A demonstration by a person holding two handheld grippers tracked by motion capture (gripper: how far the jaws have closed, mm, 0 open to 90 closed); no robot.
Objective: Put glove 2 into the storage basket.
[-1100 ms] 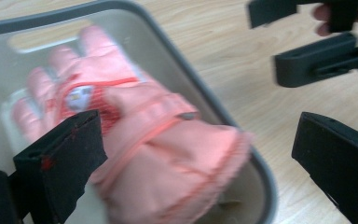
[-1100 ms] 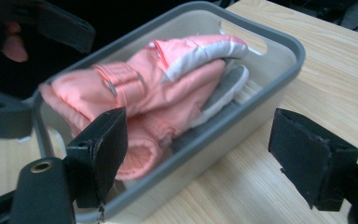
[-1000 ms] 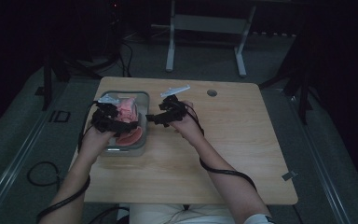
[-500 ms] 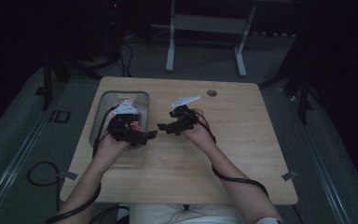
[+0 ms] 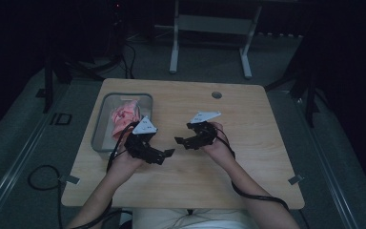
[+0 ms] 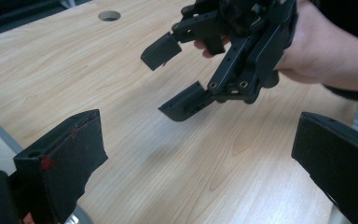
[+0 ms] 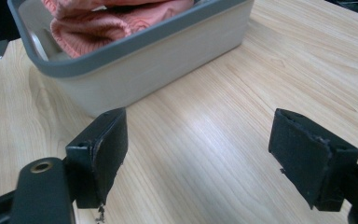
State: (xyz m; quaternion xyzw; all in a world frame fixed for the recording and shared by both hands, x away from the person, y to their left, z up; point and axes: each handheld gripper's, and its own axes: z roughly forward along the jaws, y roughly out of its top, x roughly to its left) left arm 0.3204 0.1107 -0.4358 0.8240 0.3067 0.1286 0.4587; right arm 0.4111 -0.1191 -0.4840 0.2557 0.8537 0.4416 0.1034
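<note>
Both grippers, left [image 5: 167,152] and right [image 5: 178,140], hang empty with jaws spread wide, tips facing each other just apart over the wooden table [image 5: 248,162]. Behind the left gripper, well apart from the right, a grey bin [image 5: 106,119] holds crumpled pink cloth [image 5: 124,116].

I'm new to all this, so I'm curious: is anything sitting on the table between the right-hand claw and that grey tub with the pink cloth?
Nothing visible does. In the right gripper view, bare table lies between the open right gripper and the tub holding the pink cloth.
</note>
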